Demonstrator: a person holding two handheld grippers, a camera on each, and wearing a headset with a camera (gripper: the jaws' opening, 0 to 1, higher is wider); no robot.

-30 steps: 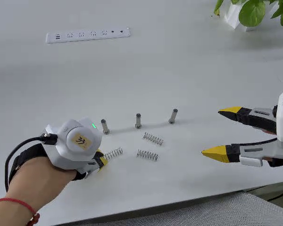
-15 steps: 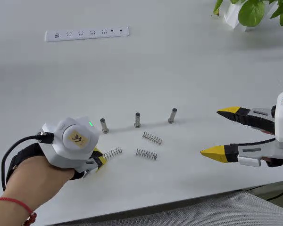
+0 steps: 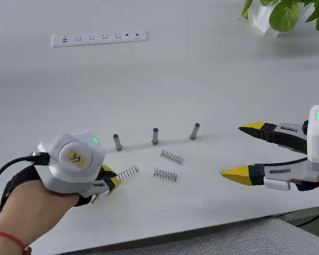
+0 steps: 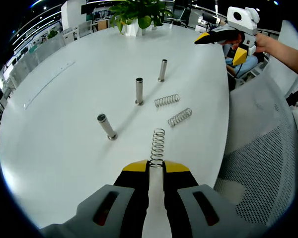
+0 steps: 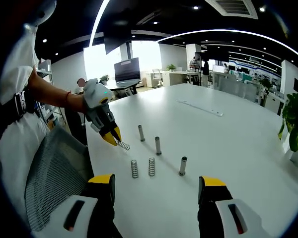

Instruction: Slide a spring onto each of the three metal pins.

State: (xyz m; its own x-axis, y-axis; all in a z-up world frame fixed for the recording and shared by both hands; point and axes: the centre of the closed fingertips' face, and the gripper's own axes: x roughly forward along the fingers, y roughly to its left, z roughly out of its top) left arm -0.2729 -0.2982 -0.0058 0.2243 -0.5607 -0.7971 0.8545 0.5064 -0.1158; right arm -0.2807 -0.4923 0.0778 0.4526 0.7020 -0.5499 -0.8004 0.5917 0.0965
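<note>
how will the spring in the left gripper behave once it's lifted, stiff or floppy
Probably light: the spring is thin open wire coil. Pinched only at one end by the left gripper, its free length may droop or wobble a little. Being round and lying on the smooth table, it would likely roll if released.

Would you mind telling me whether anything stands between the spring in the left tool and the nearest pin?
Nothing visible does: bare table lies between the spring and the nearest pin; the other two springs lie aside.

Open-plan office: desk rows, monitor, ceiling lights.
</note>
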